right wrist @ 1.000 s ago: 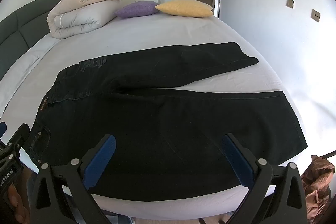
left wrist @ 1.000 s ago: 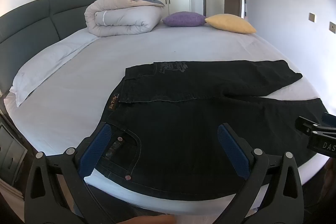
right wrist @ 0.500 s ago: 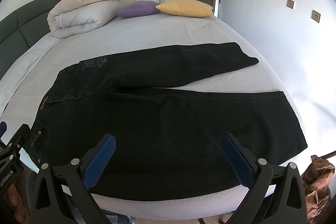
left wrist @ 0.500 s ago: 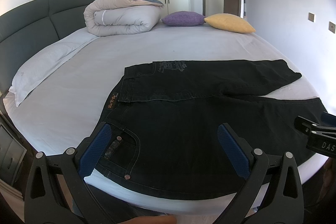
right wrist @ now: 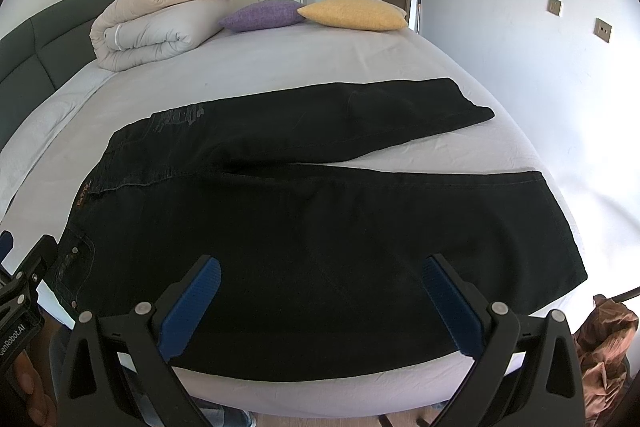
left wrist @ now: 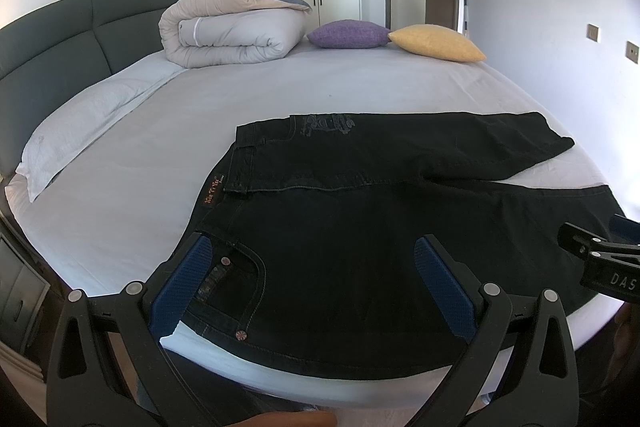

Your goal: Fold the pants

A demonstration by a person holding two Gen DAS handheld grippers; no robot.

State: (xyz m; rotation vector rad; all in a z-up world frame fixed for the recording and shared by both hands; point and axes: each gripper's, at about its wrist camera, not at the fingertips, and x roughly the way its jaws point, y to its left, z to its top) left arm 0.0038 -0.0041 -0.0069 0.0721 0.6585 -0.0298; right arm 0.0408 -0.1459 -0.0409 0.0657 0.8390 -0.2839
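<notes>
One pair of pants [left wrist: 360,227], two cushions [left wrist: 348,35], one rolled duvet [left wrist: 232,35], one pillow [left wrist: 88,123], two claws [left wrist: 316,279]

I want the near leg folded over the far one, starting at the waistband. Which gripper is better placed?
Probably the left gripper: open, at the pants' waistband corner by the pocket. The right gripper, also open, faces the mid-leg.

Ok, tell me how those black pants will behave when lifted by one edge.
The black pants lie flat and creased, so probably floppy, draping from the grip. The thick denim looks fairly heavy. The far leg may drag across the sheet.
</notes>
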